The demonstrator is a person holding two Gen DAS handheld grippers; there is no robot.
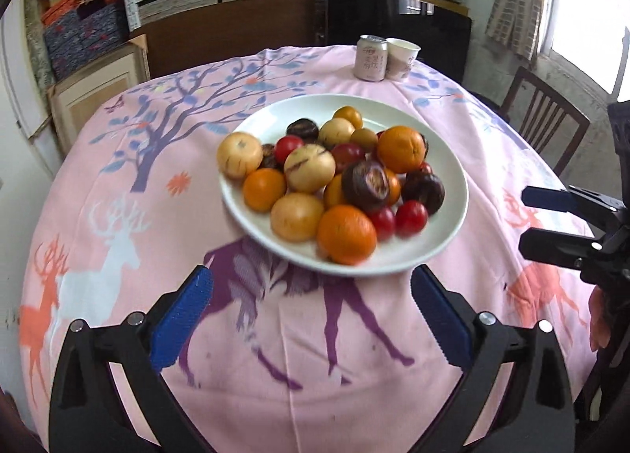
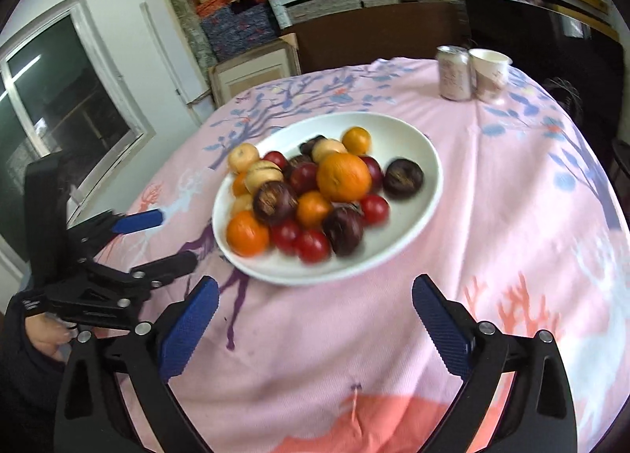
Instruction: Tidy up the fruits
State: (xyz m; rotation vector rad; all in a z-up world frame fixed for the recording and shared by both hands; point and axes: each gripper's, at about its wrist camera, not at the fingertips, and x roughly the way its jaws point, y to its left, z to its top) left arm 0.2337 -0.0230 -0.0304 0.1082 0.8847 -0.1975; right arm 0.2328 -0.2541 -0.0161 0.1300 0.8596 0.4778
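Both grippers, left (image 1: pixel 311 319) & right (image 2: pixel 315 323), fingers spread, empty. Fruits (image 1: pixel 334 177) heaped on plate (image 1: pixel 445 248); nudge one & they'll roll onto the tabletop.

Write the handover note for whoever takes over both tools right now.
Left tool: open, empty, over the tablecloth short of the plate.
Right tool: open, empty, also short of the plate.
Fruit: oranges, red, dark and pale fruits all mixed in one heap on the white plate, mid-table.
Can and paper cup stand together at the far edge.
Done: no sorting visible.
Left: all the organizing.
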